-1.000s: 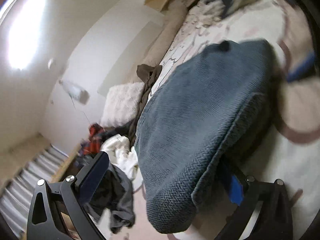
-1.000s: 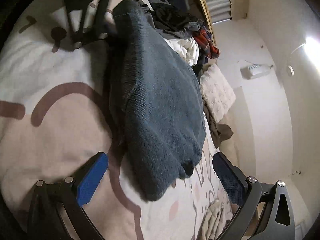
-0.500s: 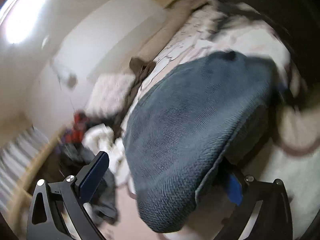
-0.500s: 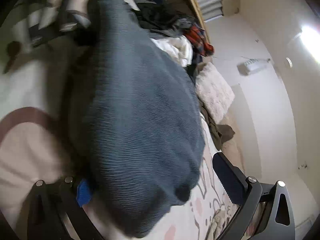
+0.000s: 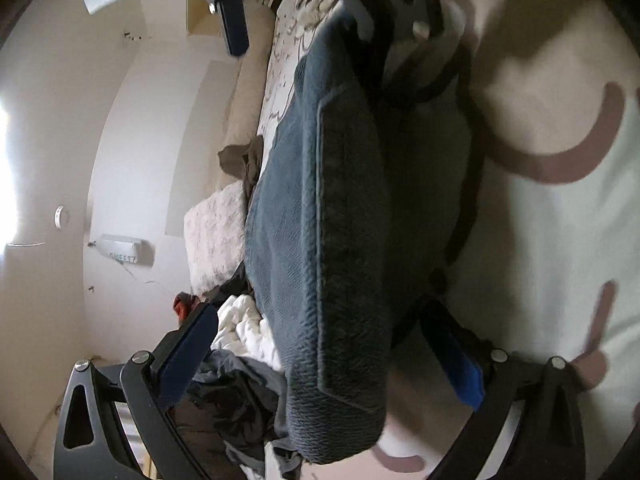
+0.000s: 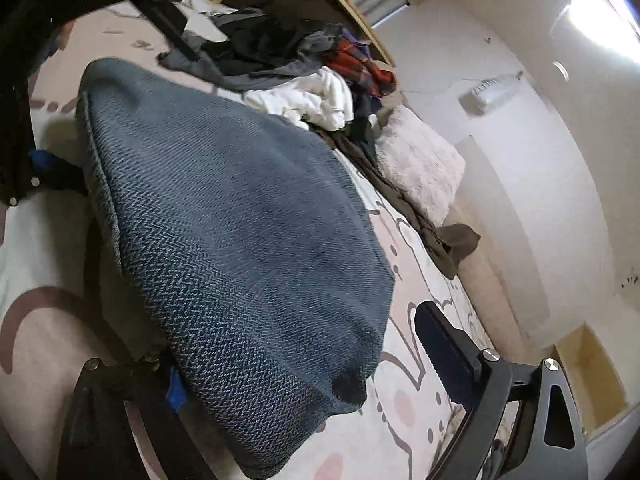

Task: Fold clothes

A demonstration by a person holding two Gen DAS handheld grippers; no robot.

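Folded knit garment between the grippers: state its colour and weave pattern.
The folded knit garment is slate blue with a fine herringbone texture, clearest in the right wrist view.

One blue knit garment (image 6: 240, 248); one fluffy pillow (image 6: 420, 164); one heap of clothes (image 6: 304, 68); two hand-held grippers.

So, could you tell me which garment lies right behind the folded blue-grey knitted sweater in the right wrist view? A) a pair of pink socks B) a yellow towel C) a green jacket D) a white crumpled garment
D: a white crumpled garment sits just past the far edge of the folded blue-grey knitted sweater, in the pile of unfolded clothes on the bed.
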